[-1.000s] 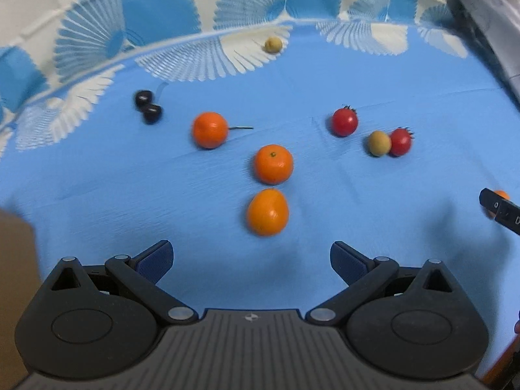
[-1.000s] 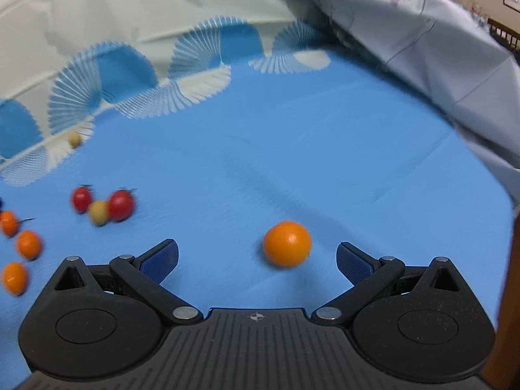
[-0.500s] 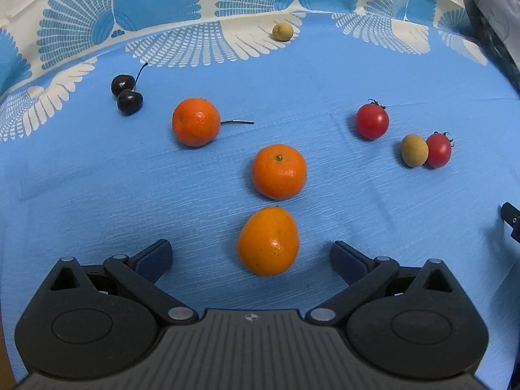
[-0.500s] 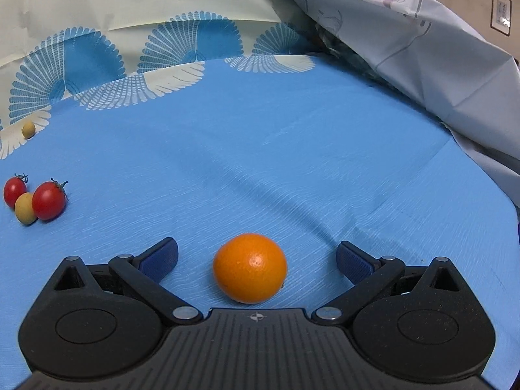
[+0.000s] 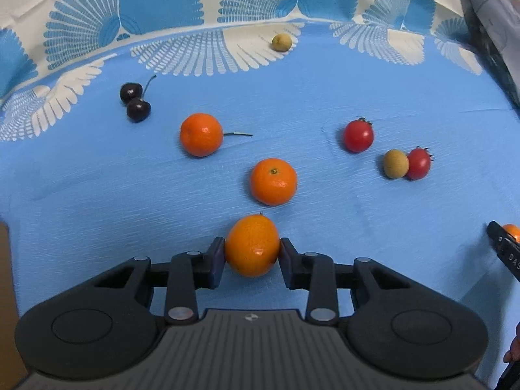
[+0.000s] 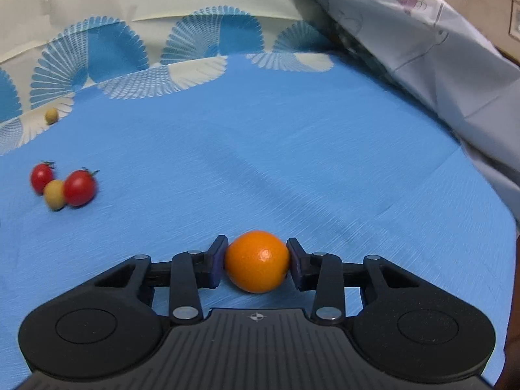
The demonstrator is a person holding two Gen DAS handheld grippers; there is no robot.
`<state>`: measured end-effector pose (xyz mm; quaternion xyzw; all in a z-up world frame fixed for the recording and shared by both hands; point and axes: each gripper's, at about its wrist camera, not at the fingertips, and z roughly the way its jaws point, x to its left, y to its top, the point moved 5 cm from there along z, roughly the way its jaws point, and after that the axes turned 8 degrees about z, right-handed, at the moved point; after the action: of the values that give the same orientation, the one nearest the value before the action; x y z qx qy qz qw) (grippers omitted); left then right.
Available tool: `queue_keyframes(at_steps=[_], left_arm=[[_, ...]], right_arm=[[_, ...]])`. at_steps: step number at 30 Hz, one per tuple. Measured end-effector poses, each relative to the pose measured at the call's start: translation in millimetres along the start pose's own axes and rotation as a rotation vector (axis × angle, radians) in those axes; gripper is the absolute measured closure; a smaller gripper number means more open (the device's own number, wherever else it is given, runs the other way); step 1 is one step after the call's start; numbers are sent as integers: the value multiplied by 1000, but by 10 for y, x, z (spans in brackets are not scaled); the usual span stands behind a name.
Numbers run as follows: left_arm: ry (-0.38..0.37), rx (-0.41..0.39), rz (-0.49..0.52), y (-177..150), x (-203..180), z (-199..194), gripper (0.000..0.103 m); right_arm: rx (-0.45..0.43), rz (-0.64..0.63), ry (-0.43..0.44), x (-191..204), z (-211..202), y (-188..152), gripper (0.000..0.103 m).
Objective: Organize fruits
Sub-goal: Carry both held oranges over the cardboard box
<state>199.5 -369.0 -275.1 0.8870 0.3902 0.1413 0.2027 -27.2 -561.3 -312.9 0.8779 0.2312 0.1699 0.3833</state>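
Both tools closing on oranges: left (image 5: pixel 252 256), right (image 6: pixel 256 261) (side lettering perhaps "DAS").

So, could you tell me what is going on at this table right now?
A person is sorting fruit on a blue cloth with a handheld gripper in each hand. The left gripper is closing on the nearest orange, and the right gripper is closing on another orange; the pads touch both. Two more oranges, cherries, tomatoes and small yellow-green fruits lie loose.
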Motion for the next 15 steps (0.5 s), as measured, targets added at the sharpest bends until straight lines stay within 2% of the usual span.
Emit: queue_keyframes(at_steps=[8, 15], left_arm=[[2, -41, 10, -146, 5, -690, 64], [-4, -98, -10, -467, 192, -1544, 64]], right_arm=[[-50, 14, 63, 106, -665, 87, 62], [-107, 29, 195, 401, -1643, -11, 62]])
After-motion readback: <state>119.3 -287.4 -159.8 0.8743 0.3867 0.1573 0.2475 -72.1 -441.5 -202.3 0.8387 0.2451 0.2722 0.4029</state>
